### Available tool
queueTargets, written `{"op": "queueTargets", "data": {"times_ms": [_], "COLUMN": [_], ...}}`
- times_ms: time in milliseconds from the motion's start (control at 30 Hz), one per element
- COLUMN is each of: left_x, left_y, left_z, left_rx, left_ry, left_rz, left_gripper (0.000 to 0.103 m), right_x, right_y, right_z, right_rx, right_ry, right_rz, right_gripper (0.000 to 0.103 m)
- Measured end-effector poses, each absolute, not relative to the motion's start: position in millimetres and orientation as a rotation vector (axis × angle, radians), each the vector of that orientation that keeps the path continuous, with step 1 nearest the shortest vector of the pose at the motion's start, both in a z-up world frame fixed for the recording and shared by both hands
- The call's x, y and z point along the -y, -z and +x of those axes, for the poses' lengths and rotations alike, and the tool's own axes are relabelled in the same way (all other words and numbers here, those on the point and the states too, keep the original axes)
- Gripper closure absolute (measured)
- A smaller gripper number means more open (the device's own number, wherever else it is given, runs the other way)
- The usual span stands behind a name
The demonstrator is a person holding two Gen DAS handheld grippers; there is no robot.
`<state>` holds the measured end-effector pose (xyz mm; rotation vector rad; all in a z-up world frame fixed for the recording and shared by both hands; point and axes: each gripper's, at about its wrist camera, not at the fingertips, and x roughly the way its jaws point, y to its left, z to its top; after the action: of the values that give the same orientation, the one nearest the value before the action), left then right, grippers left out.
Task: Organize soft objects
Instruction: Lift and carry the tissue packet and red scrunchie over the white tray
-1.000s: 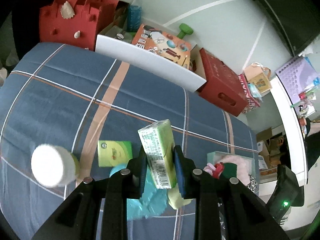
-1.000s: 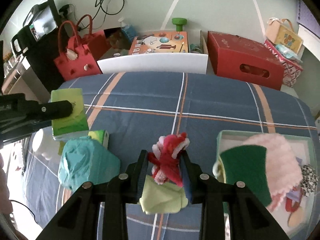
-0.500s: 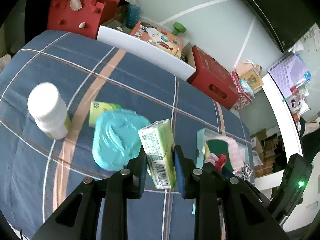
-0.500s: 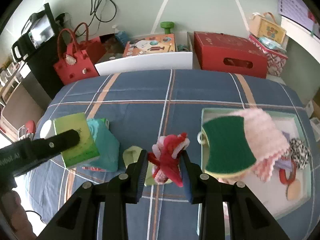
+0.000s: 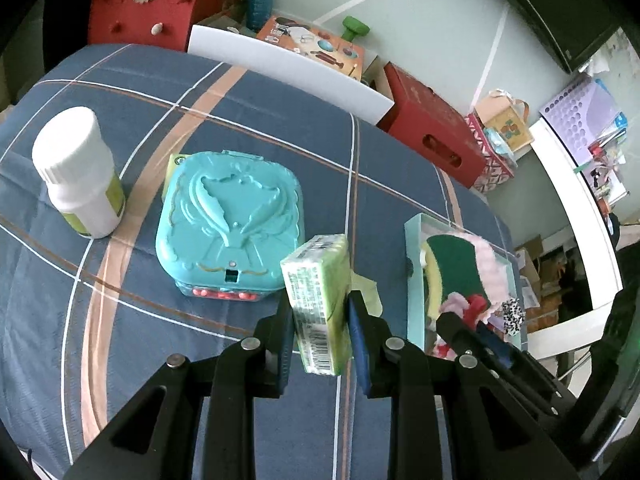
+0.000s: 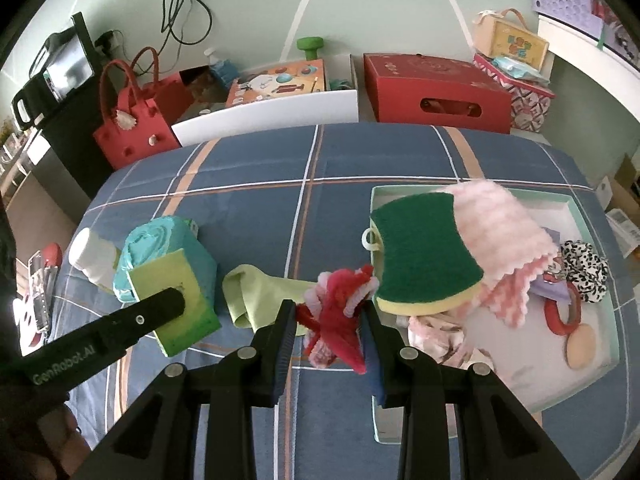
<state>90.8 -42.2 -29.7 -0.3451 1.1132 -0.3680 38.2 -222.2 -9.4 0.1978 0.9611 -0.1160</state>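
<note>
My left gripper point(image 5: 320, 320) is shut on a green tissue pack point(image 5: 318, 300), held above the blue plaid cloth; the pack also shows in the right wrist view point(image 6: 176, 300). My right gripper point(image 6: 328, 324) is shut on a red and pink fuzzy toy point(image 6: 340, 320), just left of the pale green tray point(image 6: 576, 208). The tray holds a green and yellow sponge point(image 6: 424, 256), a pink cloth point(image 6: 504, 236), a spotted scrunchie point(image 6: 584, 260) and a red ring point(image 6: 560, 312). A light green cloth point(image 6: 260, 292) lies on the table beneath the toy.
A teal plastic case point(image 5: 228, 216) and a white bottle point(image 5: 80, 176) stand on the left of the table. Beyond the far edge are a red bag point(image 6: 128, 120), a white board point(image 6: 268, 116) and a red box point(image 6: 440, 92).
Both grippers have moved right and up with their loads. The right gripper and toy now reach the tray's left edge; the teal case and bottle sit farther left of the left gripper.
</note>
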Motion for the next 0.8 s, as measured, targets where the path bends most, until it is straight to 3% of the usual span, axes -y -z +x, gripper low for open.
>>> {"op": "queueTargets", "data": {"times_ms": [100, 800], "left_x": [45.2, 82.9], "left_y": [28.6, 26.5], "left_z": [89.4, 83.8], "left_rx": [-1.108, -1.112], "left_ry": [0.378, 0.574], "left_rz": [-0.339, -0.345], "left_gripper": [0.08, 0.081], "right_x": [224.7, 280.3], "right_y": [11.7, 9.3], "right_z": [38.4, 20.4], "right_rx": [-0.969, -0.946], "right_ry": [0.127, 0.255], "right_rz": [0.193, 0.246], "right_gripper": [0.069, 0.069]}}
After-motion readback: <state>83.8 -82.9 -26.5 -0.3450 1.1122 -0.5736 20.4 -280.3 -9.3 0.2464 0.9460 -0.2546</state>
